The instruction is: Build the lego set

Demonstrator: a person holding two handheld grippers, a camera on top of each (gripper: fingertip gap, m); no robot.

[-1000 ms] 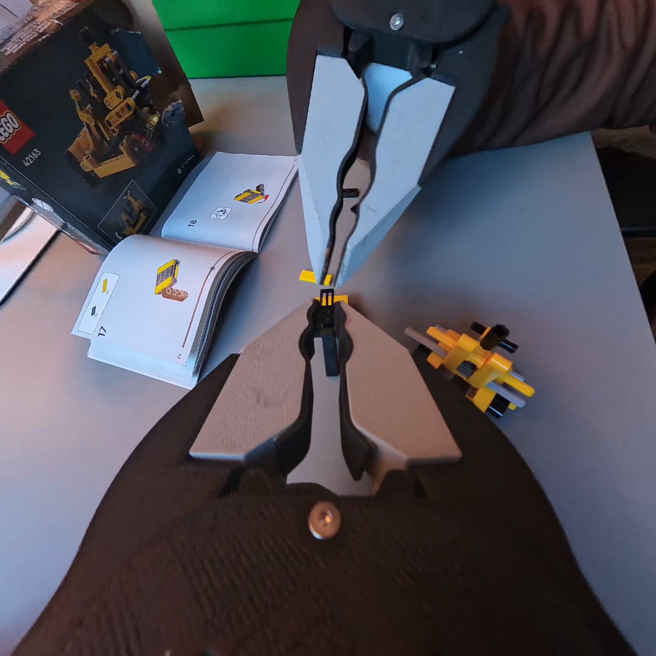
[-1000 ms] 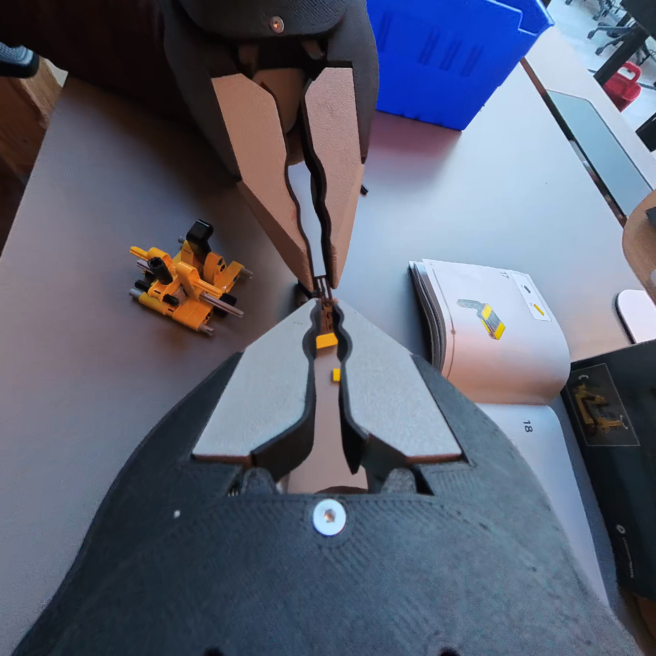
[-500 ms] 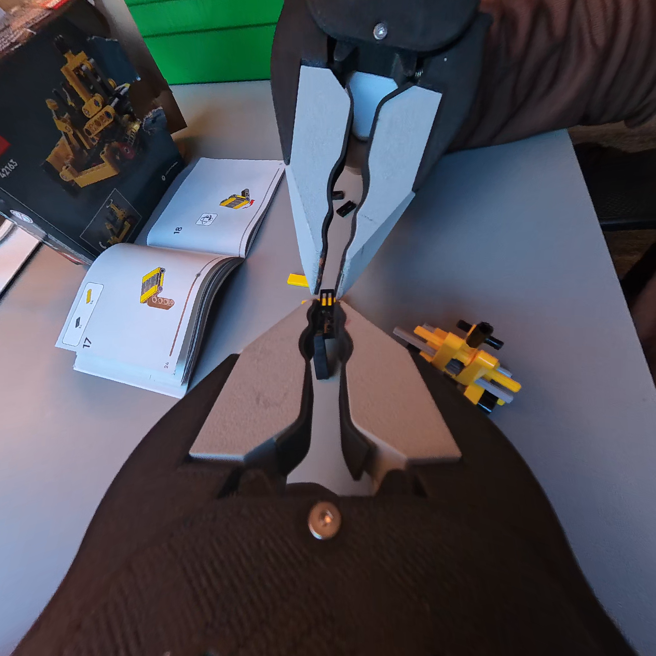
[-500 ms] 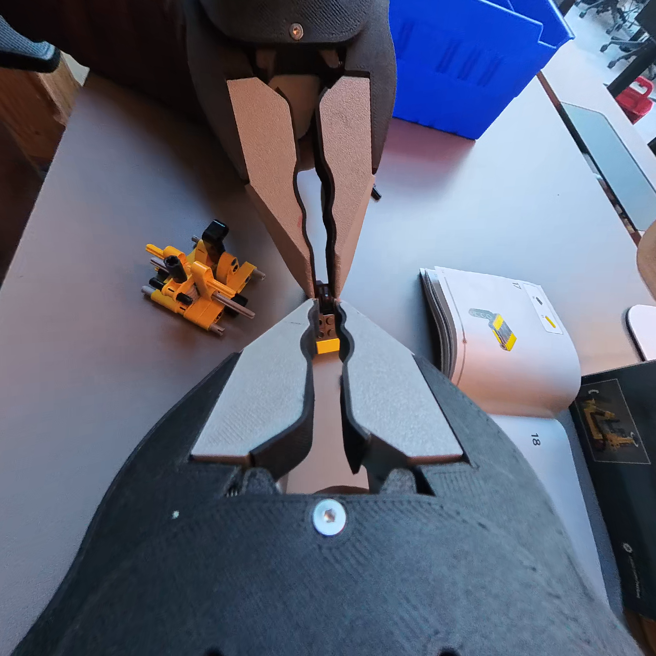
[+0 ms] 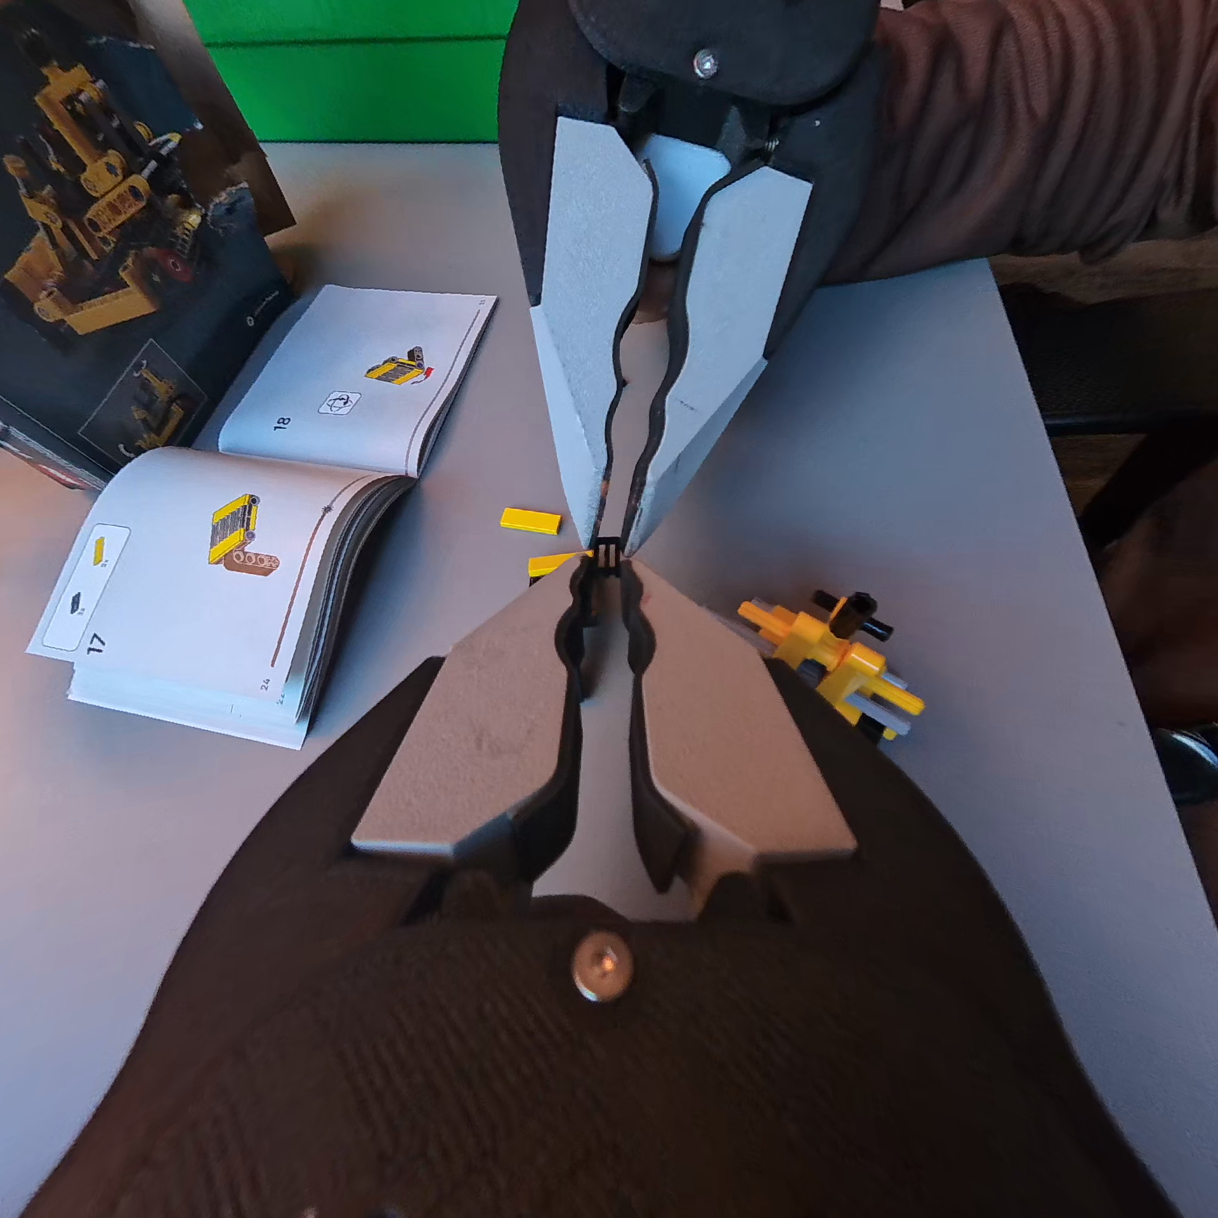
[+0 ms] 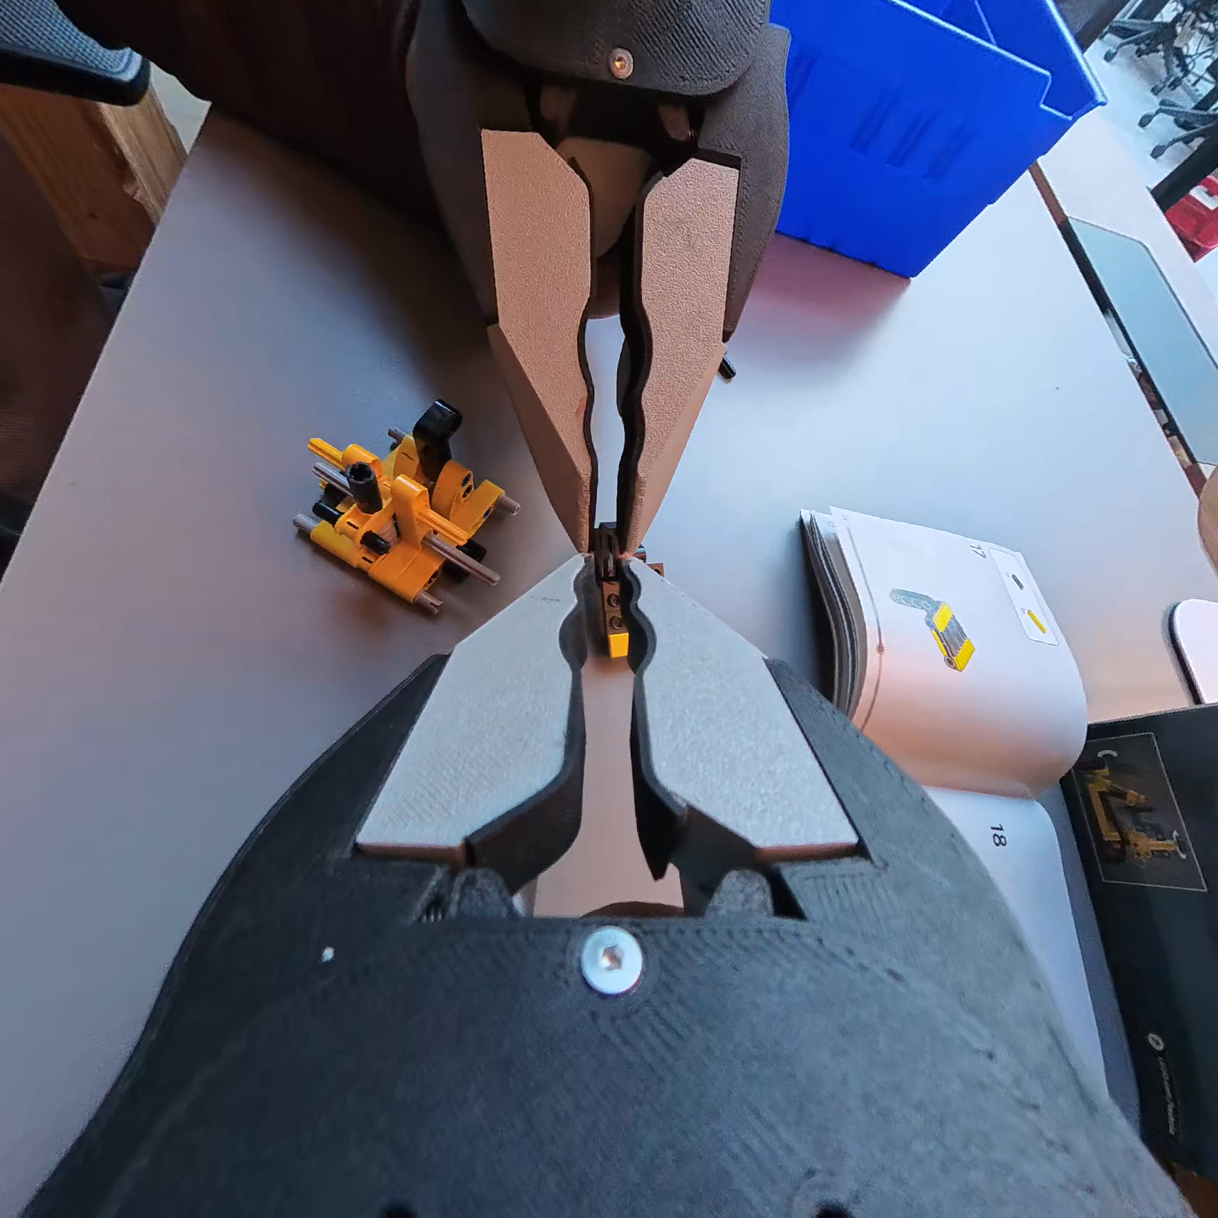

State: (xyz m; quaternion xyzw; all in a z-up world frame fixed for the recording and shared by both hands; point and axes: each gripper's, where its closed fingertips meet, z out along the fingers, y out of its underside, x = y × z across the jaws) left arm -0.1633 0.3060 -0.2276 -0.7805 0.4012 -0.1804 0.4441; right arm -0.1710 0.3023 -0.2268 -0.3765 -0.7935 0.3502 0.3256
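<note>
Left wrist view: left gripper [image 5: 605, 572] clamped on small black piece [image 5: 607, 551], tip to tip with right gripper [image 5: 613, 542]; 2 yellow tiles [image 5: 529, 519] on table [image 5: 857, 461] mid-width.

Right wrist view: right gripper [image 6: 608, 572] pinching black-and-yellow piece [image 6: 611, 619]; yellow assembly [image 6: 402, 514] near left edge.

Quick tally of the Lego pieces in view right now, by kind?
Loose yellow tiles: 2
Built yellow assembly: 1
Black-and-yellow piece held in the jaws: 1
Loose small black piece: 1
Total: 5

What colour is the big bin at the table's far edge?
Blue bin; right wrist view shows it best.
</note>
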